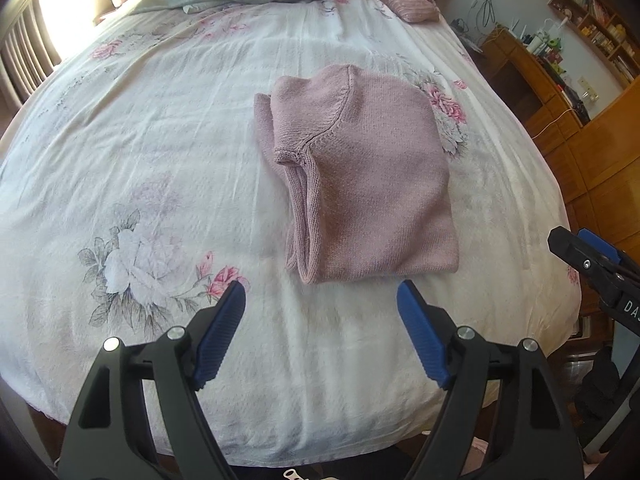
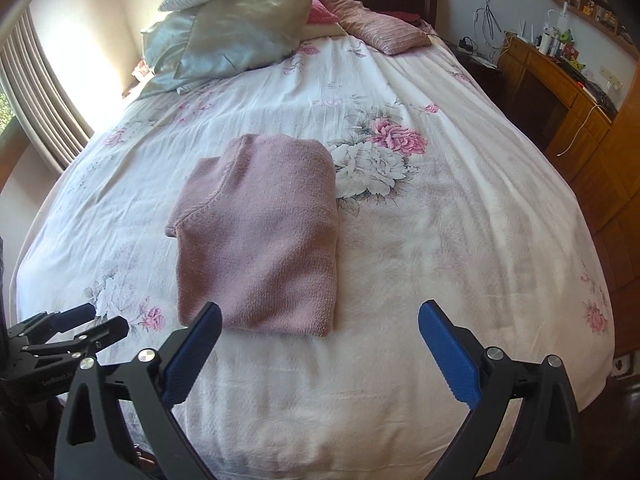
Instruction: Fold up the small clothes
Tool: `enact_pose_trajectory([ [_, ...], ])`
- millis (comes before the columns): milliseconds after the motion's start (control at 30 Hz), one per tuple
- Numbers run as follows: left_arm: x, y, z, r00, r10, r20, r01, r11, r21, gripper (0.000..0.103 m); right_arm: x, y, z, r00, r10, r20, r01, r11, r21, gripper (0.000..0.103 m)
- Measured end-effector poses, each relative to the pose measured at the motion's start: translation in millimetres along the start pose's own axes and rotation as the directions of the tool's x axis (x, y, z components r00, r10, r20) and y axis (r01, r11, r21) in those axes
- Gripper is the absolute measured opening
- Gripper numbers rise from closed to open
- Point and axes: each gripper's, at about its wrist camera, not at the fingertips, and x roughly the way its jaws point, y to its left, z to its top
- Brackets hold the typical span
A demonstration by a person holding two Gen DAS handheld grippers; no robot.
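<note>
A dusty-pink knit sweater (image 1: pixel 360 176) lies folded into a compact rectangle on the floral bedspread (image 1: pixel 160 152); it also shows left of centre in the right wrist view as the same sweater (image 2: pixel 260 232). My left gripper (image 1: pixel 320 296) hovers open just short of the sweater's near edge, nothing between its blue pads. My right gripper (image 2: pixel 320 316) is open too, held near the sweater's near right corner and not touching it. Each gripper shows in the other's view: the right gripper (image 1: pixel 580 256) at the right edge, the left gripper (image 2: pixel 80 324) at the lower left.
Pillows (image 2: pixel 224 36) and a pink cushion (image 2: pixel 384 28) are piled at the head of the bed. A wooden desk and shelves (image 2: pixel 560 80) run along the right wall. A window with curtains (image 2: pixel 36 92) is on the left. The bed's foot edge (image 1: pixel 280 444) is just below the grippers.
</note>
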Motion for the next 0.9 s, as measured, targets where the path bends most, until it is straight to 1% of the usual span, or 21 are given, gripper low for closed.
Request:
enact_pose_trajectory([
  [100,-5,0,-2,1.0,0.006,0.008,-0.006,1.0,-0.003,0.08,-4,3,-3,1.0,-0.021,-0.005,0.021,1.0,-0.005,0.099],
  [267,-12,-1,-6,1.0,0.015,0.017,-0.015,1.0,-0.003,0.08,-9,10,-8,0.997,-0.078,-0.017,0.078,0.997,-0.03,0.099],
  [433,-16,-4,-11,1.0,0.014,0.02,-0.014,1.0,-0.003,0.08,-14,13,-13,0.999,-0.033,-0.02,0.032,0.999,-0.027,0.099],
  [900,-17,-6,-14,1.0,0.027,0.014,-0.027,1.0,-0.004,0.082,-14,11,-15,0.999,-0.039,-0.03,0.038,0.999,-0.032,0.099],
])
